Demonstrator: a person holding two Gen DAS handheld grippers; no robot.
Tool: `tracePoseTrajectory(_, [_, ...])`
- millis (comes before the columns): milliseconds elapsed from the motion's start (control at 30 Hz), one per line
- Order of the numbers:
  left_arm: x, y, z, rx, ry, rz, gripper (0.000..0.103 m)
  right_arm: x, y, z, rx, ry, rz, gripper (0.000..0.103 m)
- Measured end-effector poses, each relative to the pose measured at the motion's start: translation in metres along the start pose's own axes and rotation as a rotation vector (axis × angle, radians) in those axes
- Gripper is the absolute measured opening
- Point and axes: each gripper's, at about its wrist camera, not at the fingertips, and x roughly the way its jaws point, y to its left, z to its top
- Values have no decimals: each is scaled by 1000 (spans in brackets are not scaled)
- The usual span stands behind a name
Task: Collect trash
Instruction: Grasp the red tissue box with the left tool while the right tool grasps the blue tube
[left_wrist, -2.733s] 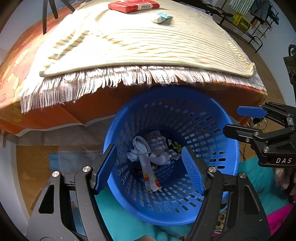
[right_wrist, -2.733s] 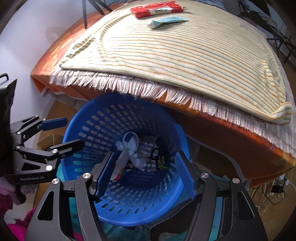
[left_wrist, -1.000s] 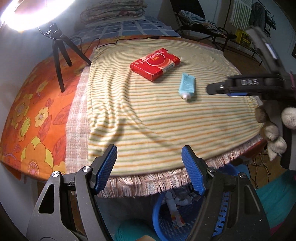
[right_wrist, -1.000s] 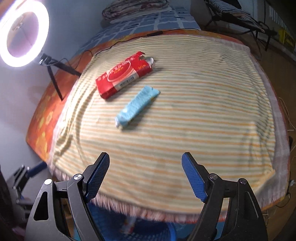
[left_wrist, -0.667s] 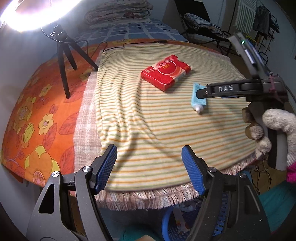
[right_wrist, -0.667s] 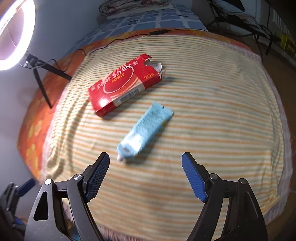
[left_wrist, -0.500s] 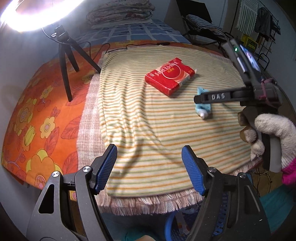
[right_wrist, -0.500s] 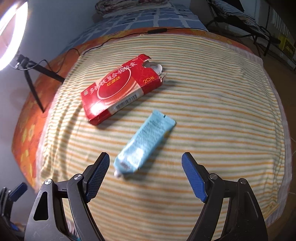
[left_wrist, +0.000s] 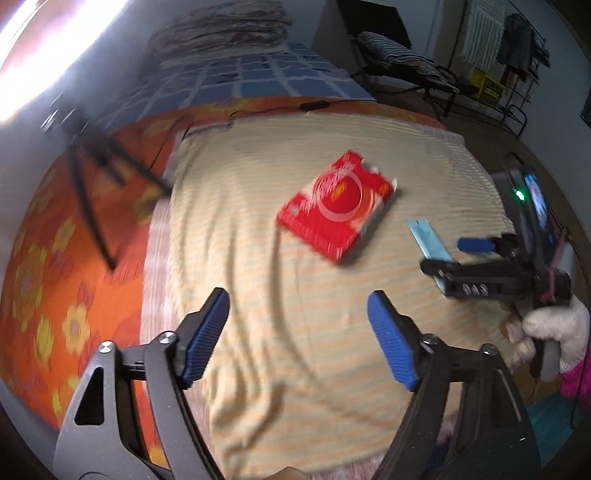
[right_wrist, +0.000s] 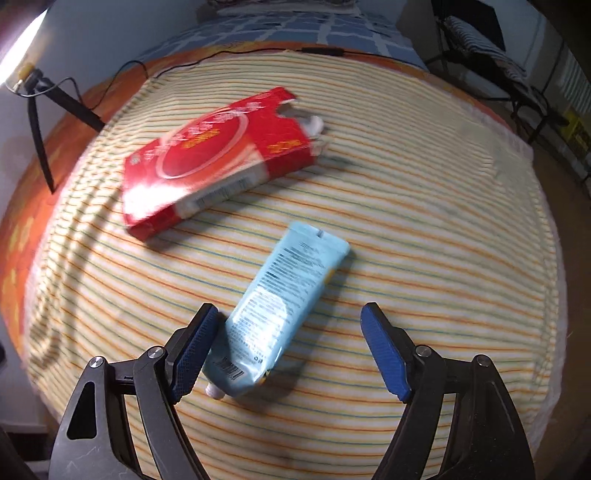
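Note:
A red box (left_wrist: 334, 206) (right_wrist: 218, 162) and a light blue tube (right_wrist: 280, 314) lie on a striped cloth (right_wrist: 424, 206) over the bed. My right gripper (right_wrist: 288, 350) is open, with the tube's cap end lying between its fingers and close to the left finger (right_wrist: 192, 350). In the left wrist view the right gripper (left_wrist: 458, 254) partly hides the tube (left_wrist: 428, 236). My left gripper (left_wrist: 299, 336) is open and empty above the cloth (left_wrist: 258, 295), short of the red box.
A ring light's tripod (left_wrist: 96, 162) (right_wrist: 40, 110) stands on the orange flowered sheet (left_wrist: 44, 288) at the left. A black cable (right_wrist: 236, 51) runs along the cloth's far edge. A folded blanket and blue checked bedding (left_wrist: 251, 74) lie behind. Chairs and racks stand at the far right.
Both grippers rose from the blue basket below the bed edge and moved forward over the cloth. My right gripper has come down around the tube; the left has neared the red box.

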Motion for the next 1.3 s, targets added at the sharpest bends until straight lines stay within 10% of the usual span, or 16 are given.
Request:
tracePoseTrajectory(467, [95,-4,92,-15,100,-124,86,-1,-69,0,43,13,51,72])
tracePoseTrajectory(800, [135,-4,98,-62,206,-194,86,-14,-79,-10,65,17,109,72])
tracePoseTrajectory(1300, [146,-79,83,255,258,12,95,-15,-89,-10,96,5,139,72])
